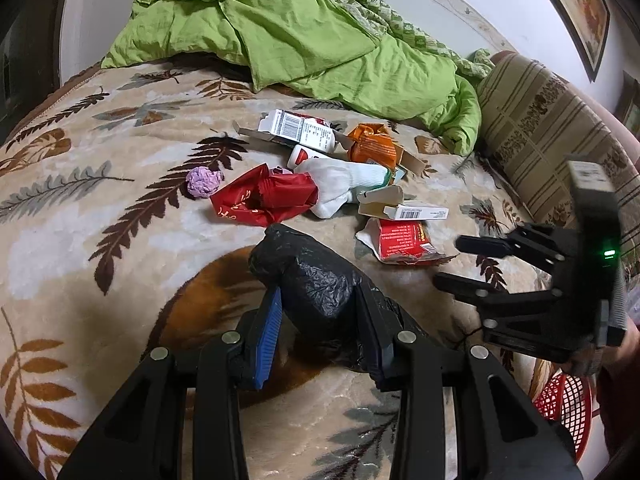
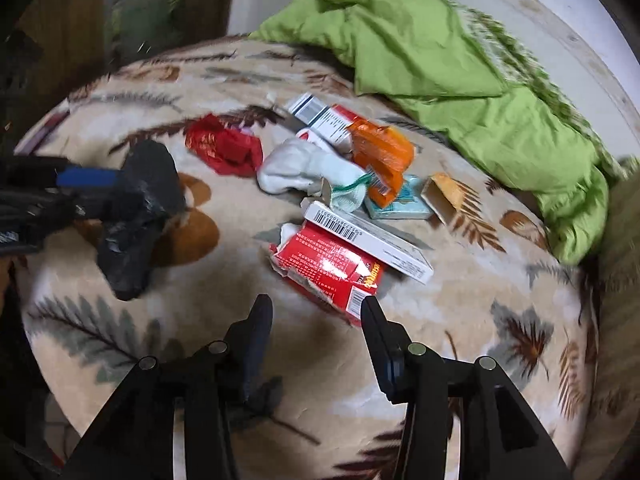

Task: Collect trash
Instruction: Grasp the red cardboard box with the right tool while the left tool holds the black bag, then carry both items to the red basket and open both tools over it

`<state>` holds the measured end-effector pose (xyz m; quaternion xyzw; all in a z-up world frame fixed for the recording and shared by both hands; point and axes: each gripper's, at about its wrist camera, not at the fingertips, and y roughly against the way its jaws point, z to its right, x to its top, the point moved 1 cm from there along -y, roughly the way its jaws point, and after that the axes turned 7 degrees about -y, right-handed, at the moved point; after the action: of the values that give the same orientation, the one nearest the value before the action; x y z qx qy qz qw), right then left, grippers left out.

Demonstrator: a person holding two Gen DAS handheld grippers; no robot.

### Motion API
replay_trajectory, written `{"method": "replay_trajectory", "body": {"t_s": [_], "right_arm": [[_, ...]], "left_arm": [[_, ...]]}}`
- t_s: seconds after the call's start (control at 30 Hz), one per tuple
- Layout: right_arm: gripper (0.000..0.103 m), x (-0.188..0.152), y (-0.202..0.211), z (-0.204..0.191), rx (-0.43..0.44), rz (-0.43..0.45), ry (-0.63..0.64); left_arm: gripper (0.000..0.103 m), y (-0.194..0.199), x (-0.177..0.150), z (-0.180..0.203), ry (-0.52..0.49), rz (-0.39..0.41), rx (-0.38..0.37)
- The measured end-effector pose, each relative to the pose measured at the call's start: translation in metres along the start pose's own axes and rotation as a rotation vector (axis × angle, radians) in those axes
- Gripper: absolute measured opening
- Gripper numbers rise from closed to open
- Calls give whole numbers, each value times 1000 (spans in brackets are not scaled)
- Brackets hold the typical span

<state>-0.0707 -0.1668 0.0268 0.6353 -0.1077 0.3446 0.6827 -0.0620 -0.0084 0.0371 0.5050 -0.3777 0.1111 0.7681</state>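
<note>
The left gripper [image 1: 316,300] pinches the black trash bag [image 1: 312,276] above the bed [image 1: 60,220], and the spread-open right gripper [image 2: 316,312] hangs just beside the torn red packet [image 2: 328,268], so grabbing it looks like the next job.

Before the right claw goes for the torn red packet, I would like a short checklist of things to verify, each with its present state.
1. Right claw open: ok, the jaws stand apart.
2. Right claw carries nothing: ok.
3. Torn red packet in front of the right claw: ok, it lies just ahead, nearer the right finger.
4. Packet free to lift: not ok, the white barcode box rests on its far edge.
5. Left claw holds the black bag: ok, shut on it.
6. Bag mouth open to receive trash: cannot tell, the bag looks crumpled.
</note>
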Motion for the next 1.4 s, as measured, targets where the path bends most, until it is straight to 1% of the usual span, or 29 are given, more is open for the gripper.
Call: {"method": "replay_trajectory", "body": {"t_s": [0.07,0.1,0.13,0.17,0.2,0.23,0.27,0.37,0.43,0.53,0.57,0.63,0.7,0.73,0.83,0.87,0.93,1.0,1.07,1.23,1.4], "right_arm": [[48,4,-13,-3,-39,-14,63],[48,7,-21,-4,-37,-23,86],[43,8,-25,-4,-36,-30,95],[29,10,-33,-3,-39,-49,101],[24,10,-38,-2,-37,-69,98],[20,10,-39,-1,-37,-71,90],[15,10,-37,-1,-31,-56,68],[9,9,-24,3,4,-21,-41],[6,9,-10,5,51,4,-129],[5,4,11,7,148,36,-298],[5,0,19,8,197,51,-364],[5,-7,30,3,251,74,-445],[5,-15,38,0,361,93,-553],[5,-19,44,-3,390,120,-602],[5,-25,56,-6,434,175,-669],[5,-27,59,-8,446,189,-684],[5,-29,66,-14,428,207,-679],[5,-33,71,-17,440,218,-690],[5,-38,75,-17,434,230,-707],[5,-54,91,-11,432,251,-738],[5,-67,112,-7,429,281,-768]], "left_arm": [[36,-1,0,0,4,-3,-3],[36,-3,1,-1,5,-5,-3],[36,-3,0,0,6,-7,-3],[36,-4,1,-1,6,-9,-6],[36,-5,1,-3,7,-11,-10],[36,-5,1,-3,7,-11,-10],[36,-5,1,-3,7,-9,-9],[36,-5,2,-2,3,-2,-14],[36,-4,1,1,-9,7,-15],[36,0,1,6,-28,27,-17],[36,2,1,7,-36,33,-18],[36,6,0,10,-51,45,-11],[36,9,0,13,-62,57,-9],[36,10,0,14,-66,60,-8],[36,12,-1,17,-77,62,-2],[36,13,-2,18,-77,63,-3],[36,16,-2,19,-83,68,2],[36,20,-3,21,-87,75,3],[36,24,-3,23,-90,81,5],[36,32,-6,32,-99,85,0],[36,42,-10,46,-122,85,-24]]}}
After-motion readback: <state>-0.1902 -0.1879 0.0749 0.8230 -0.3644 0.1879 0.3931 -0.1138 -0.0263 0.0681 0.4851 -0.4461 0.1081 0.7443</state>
